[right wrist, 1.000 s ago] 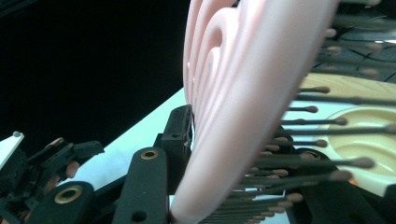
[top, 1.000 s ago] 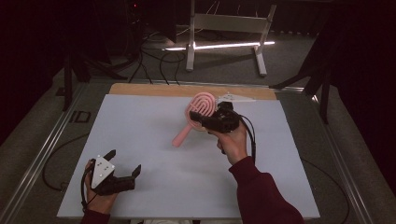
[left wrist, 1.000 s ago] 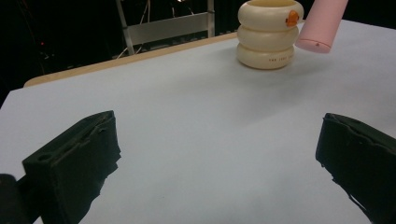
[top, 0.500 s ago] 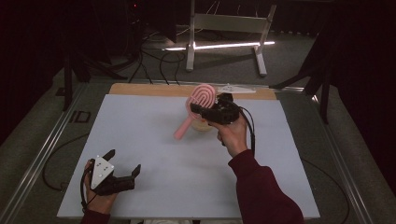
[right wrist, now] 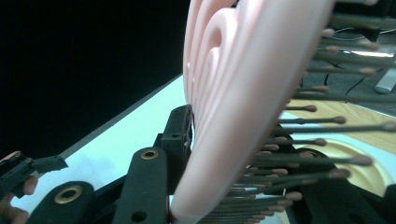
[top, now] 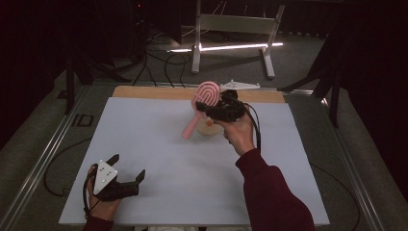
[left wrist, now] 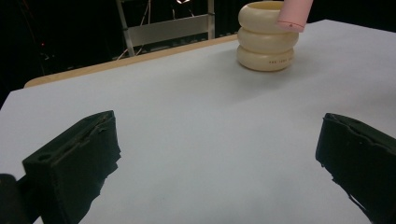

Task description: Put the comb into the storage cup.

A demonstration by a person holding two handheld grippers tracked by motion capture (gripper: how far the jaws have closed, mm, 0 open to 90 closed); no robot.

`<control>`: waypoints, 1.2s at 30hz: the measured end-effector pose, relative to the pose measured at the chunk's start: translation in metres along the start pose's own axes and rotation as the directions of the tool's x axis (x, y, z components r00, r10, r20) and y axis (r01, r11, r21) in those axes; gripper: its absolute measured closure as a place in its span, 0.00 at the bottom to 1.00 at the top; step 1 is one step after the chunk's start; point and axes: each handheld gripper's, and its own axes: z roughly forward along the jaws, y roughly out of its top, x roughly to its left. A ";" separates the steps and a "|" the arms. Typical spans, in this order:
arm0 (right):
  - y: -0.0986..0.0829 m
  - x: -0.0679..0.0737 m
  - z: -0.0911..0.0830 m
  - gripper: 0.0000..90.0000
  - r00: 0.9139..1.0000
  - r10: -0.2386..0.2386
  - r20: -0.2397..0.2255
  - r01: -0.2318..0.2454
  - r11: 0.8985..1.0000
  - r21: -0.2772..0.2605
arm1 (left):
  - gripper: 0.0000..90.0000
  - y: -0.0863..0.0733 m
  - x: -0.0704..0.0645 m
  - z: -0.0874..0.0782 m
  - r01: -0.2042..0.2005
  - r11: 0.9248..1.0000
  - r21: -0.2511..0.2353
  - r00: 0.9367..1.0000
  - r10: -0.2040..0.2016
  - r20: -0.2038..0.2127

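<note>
1. We see a pink hairbrush lifted off the counter, handle slanting down over a cream ringed holder.
2. Our right gripper has its fingers closed on the brush head.
3. Our left gripper rests at the counter's near edge, fingers spread wide, holding nothing.

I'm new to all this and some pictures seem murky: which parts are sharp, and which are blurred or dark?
High view: the white table is evenly lit, surroundings dark. Left gripper view: the cream ringed holder is sharp, the near jaws soft. Right gripper view: the pink hairbrush is so close it blurs, with a black background to its left.
</note>
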 end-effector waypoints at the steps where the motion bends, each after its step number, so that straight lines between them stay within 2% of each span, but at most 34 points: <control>1: 0.001 -0.001 0.000 0.70 1.000 0.001 0.002 -0.001 1.000 0.001 | 0.00 0.000 0.000 0.000 0.000 1.000 0.000 1.000 0.000 -0.001; 5: 0.004 -0.004 0.001 0.70 1.000 -0.009 0.013 0.009 1.000 -0.003 | 0.01 0.000 0.000 0.001 -0.003 1.000 0.004 1.000 0.003 -0.001; 8: 0.005 -0.008 0.001 0.70 1.000 0.016 0.006 -0.016 1.000 -0.014 | 0.01 0.000 0.000 0.001 -0.002 1.000 0.005 1.000 0.002 -0.002; 21: 0.008 -0.022 0.001 0.70 0.999 0.048 0.022 -0.048 0.999 -0.024 | 0.01 0.000 0.000 0.002 -0.005 1.000 0.008 1.000 0.005 0.000; 27: 0.013 -0.024 0.000 0.70 0.998 0.048 0.027 -0.047 0.998 -0.028 | 0.01 -0.001 -0.001 0.002 -0.006 1.000 0.009 1.000 0.006 -0.001; 33: 0.017 -0.024 0.002 0.70 0.999 0.026 0.039 -0.025 0.999 -0.023 | 0.01 0.000 -0.001 0.002 -0.001 1.000 0.006 1.000 0.001 0.000; 36: 0.017 -0.028 0.002 0.70 0.998 0.033 0.045 -0.032 0.999 -0.026 | 0.01 0.000 -0.001 0.002 -0.001 1.000 0.004 1.000 0.001 -0.001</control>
